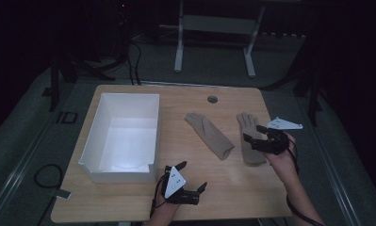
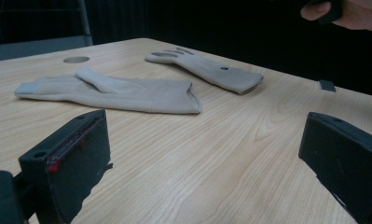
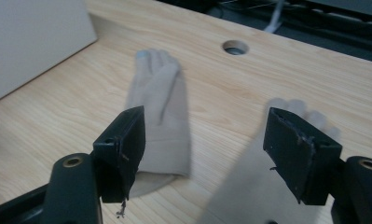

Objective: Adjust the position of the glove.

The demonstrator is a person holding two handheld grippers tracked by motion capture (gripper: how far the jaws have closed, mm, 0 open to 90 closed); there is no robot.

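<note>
On the pale, wood-grain table [image 1: 232, 183], 2 soft beige knit gloves lie flat to the right of an open, rectangular white box [image 1: 122, 136] with smooth matte walls: the left glove [image 1: 209, 135] slants with its fingers toward the far left, and the right glove [image 1: 249, 136] points its fingers away. The left gripper [image 1: 193, 176] rests near the front edge, its blocky black jaws spread wide over bare wood. The right gripper [image 1: 254, 133] hovers with jaws apart over the right glove, perhaps just above its cuff, though blur hides any contact.
</note>
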